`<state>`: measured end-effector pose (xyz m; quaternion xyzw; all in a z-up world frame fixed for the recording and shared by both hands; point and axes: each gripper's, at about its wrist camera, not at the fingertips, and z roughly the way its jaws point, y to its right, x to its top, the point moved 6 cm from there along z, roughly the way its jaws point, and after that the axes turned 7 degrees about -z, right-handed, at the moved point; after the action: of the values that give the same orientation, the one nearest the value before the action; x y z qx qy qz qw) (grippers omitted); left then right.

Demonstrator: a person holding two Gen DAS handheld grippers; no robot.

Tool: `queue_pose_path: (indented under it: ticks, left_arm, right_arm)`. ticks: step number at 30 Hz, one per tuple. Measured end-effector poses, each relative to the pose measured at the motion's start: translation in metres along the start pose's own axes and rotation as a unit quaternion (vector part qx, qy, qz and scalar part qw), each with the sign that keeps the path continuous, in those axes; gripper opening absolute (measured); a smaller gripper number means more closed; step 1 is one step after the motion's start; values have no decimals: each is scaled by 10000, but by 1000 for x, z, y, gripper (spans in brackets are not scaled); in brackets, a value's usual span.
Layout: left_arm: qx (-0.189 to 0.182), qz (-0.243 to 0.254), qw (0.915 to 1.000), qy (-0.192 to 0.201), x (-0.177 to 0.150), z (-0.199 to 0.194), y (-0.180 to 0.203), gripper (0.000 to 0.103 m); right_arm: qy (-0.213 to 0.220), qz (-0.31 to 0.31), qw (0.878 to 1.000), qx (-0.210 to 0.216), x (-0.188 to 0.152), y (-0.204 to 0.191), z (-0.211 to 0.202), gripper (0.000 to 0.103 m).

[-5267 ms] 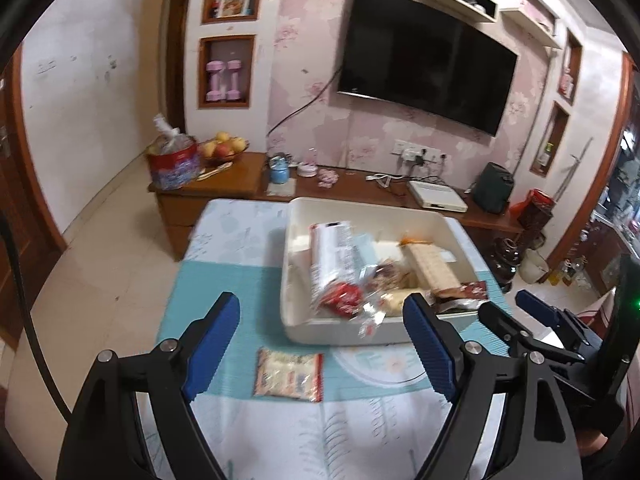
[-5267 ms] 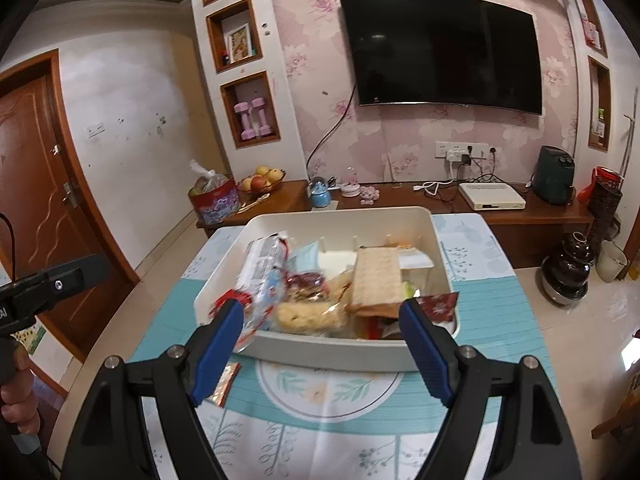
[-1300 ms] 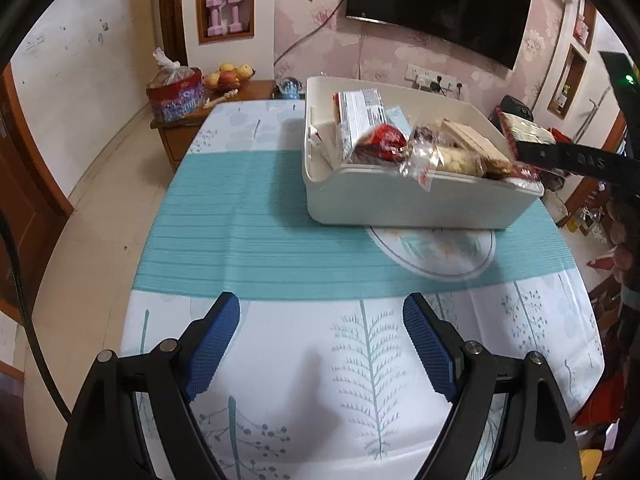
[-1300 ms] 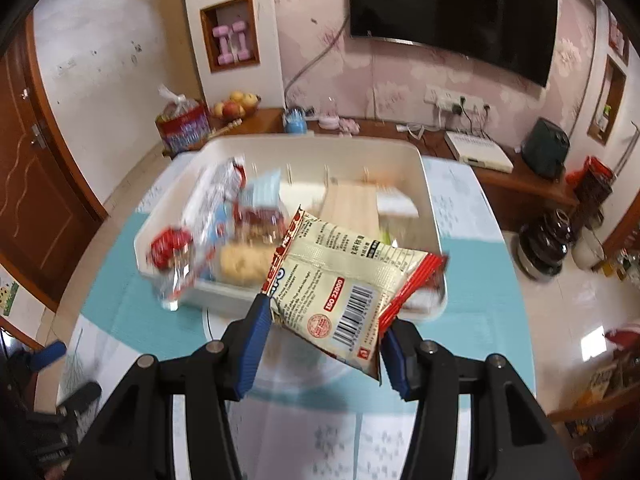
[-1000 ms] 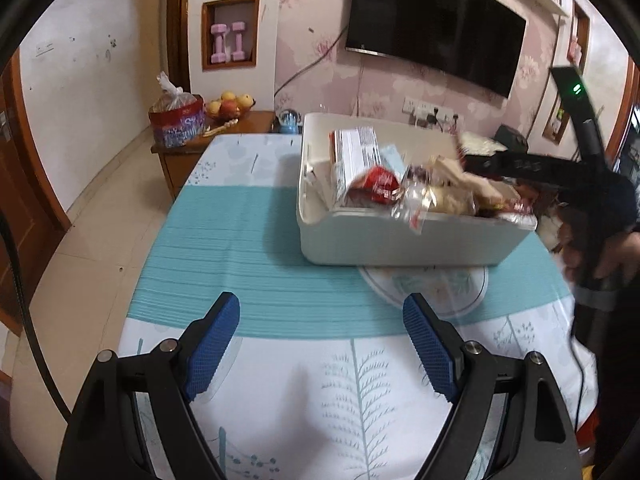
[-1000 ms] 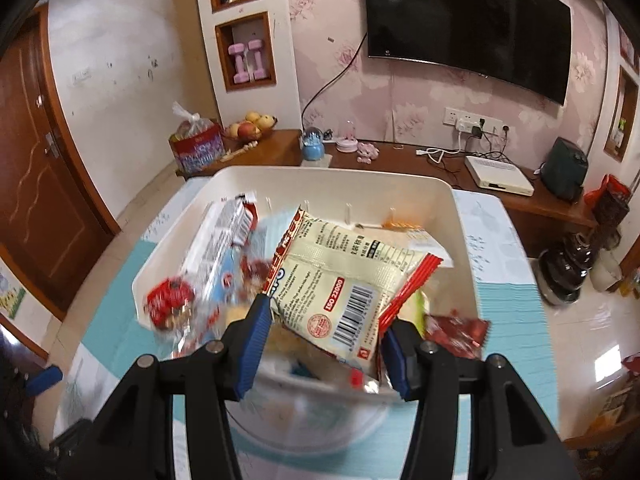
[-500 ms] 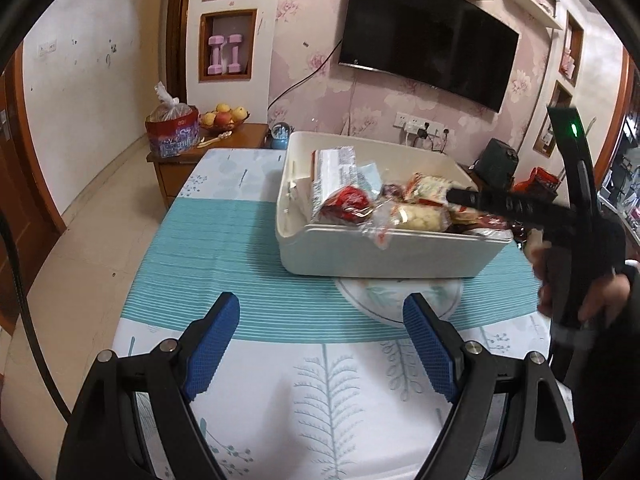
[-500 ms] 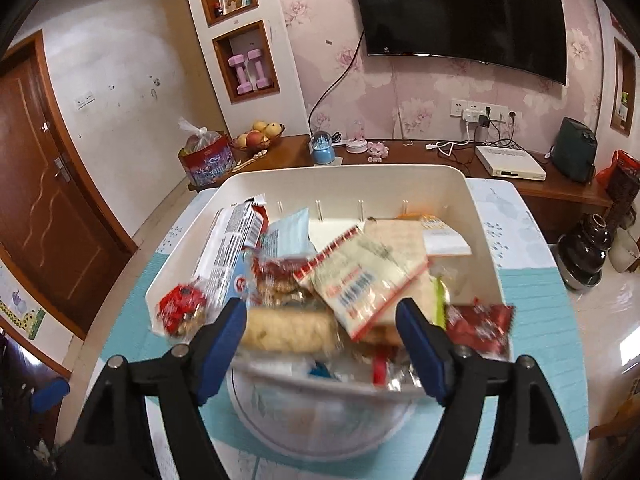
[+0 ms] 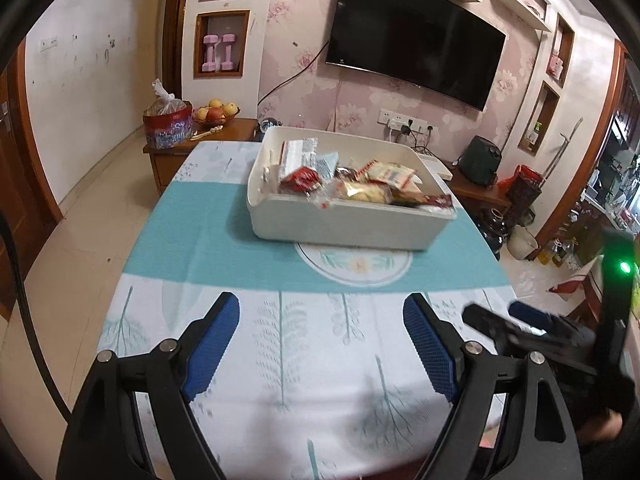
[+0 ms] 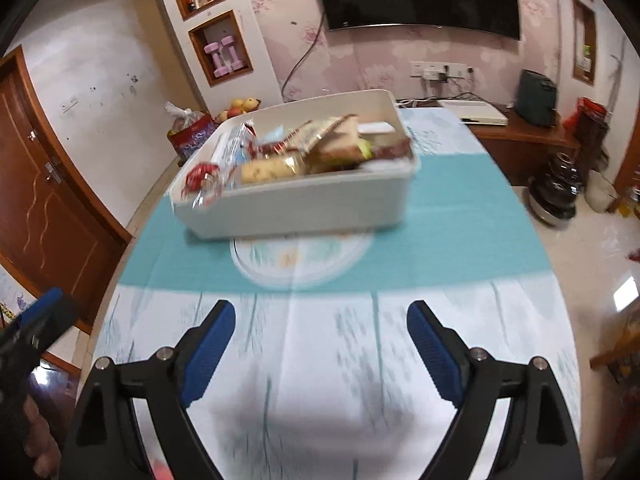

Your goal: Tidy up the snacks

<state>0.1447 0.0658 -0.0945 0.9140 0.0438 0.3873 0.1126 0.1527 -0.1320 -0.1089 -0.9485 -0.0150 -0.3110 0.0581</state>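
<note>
A white bin [image 9: 344, 228] [image 10: 292, 208] full of snack packets stands on the teal band of the tablecloth. A cream packet with red edges [image 9: 390, 174] [image 10: 316, 132] lies on top of the heap. My left gripper [image 9: 322, 342] hangs open over the near white part of the cloth, nothing between its blue pads. My right gripper [image 10: 322, 344] is back from the bin over the same cloth, its jaws still opening and empty. In the left wrist view the right gripper [image 9: 520, 320] shows at the lower right; the left gripper [image 10: 36, 324] shows at the right view's left edge.
The table [image 9: 192, 216] carries a teal and white leaf-print cloth. Behind it a low wooden cabinet [image 9: 224, 132] holds a fruit bowl and a red tin. A television hangs on the pink wall. Dark pots [image 10: 556, 192] stand on the floor to the right.
The right gripper let the cream packet fall onto the bin's heap, opened wide and drew back toward the near table edge. The left gripper pulled back and rose a little, still open.
</note>
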Motion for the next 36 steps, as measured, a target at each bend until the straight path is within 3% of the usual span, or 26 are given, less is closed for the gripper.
queue_pose_path:
  ticks: [6, 9, 14, 17, 36]
  left_arm:
    - [140, 128, 9998, 34, -16, -26, 10, 84]
    - [264, 152, 9994, 176, -17, -39, 11, 92]
    - [410, 146, 9984, 361, -19, -59, 10, 94]
    - [511, 148, 9975, 467, -19, -68, 8, 102]
    - [1051, 237, 9930, 488, -23, -70, 0, 102]
  right_arm:
    - [64, 226, 9997, -92, -45, -10, -53, 96]
    - [192, 147, 9996, -170, -51, -17, -74, 97]
    - [456, 21, 9986, -257, -53, -26, -97, 99]
    - [538, 45, 9981, -284, -53, -28, -106, 103]
    - [782, -96, 9960, -425, -53, -47, -122, 103]
